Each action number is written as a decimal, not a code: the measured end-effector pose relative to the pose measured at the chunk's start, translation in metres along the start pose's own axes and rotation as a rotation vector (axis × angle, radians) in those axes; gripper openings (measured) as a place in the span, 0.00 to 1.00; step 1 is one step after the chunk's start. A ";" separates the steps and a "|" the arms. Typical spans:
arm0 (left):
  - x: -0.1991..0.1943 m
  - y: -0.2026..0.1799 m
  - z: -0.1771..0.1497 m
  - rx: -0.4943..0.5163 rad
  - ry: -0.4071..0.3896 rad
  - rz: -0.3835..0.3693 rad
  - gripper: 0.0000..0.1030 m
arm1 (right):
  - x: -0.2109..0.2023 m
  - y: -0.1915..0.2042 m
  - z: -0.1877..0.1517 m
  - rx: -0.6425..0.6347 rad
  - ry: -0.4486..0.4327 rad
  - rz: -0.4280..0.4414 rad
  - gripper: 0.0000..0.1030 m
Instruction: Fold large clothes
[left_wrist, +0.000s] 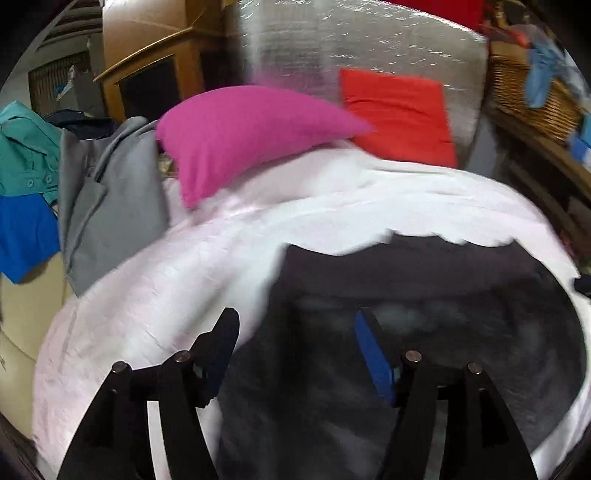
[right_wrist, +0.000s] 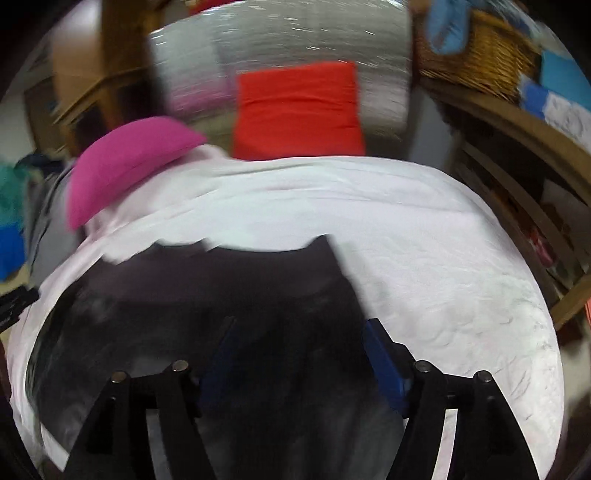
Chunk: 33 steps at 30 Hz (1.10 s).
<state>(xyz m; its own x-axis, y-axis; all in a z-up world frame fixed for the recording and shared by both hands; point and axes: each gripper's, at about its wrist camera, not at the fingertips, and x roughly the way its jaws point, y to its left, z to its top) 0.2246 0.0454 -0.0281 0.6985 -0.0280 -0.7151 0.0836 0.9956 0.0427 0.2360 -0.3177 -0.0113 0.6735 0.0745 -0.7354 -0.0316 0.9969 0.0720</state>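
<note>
A dark grey garment (left_wrist: 424, 273) lies spread on the white bed sheet (left_wrist: 155, 280); motion blur hides its details. My left gripper (left_wrist: 295, 321) hovers over the garment's left part with its blue-padded fingers wide apart and nothing between them, so it is open. In the right wrist view the same garment (right_wrist: 221, 284) fills the lower left, its right edge running down towards the right finger. My right gripper (right_wrist: 301, 326) is above that edge, open, with its pads clear of the cloth. The white sheet (right_wrist: 424, 258) shows to the right.
A magenta pillow (left_wrist: 240, 136) and a red cushion (left_wrist: 399, 110) lie at the head of the bed. Grey (left_wrist: 110, 199), teal (left_wrist: 26, 151) and blue (left_wrist: 22, 236) clothes are piled at the left. At the right are a wicker basket (right_wrist: 480, 55) and wooden shelving (right_wrist: 517, 192).
</note>
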 end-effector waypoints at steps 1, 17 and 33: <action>-0.004 -0.016 -0.010 0.017 -0.004 -0.019 0.64 | -0.002 0.011 -0.007 -0.029 0.000 0.007 0.71; 0.002 -0.031 -0.060 -0.034 0.075 0.021 0.67 | 0.001 0.019 -0.063 0.048 0.017 -0.027 0.80; -0.042 0.047 -0.113 -0.183 0.020 0.200 0.69 | -0.051 0.027 -0.122 0.086 -0.026 -0.011 0.81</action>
<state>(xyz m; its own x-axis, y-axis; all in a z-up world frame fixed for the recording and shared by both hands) 0.1184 0.1040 -0.0750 0.6741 0.1707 -0.7186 -0.1860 0.9808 0.0585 0.1105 -0.2911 -0.0543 0.6922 0.0620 -0.7190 0.0386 0.9917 0.1227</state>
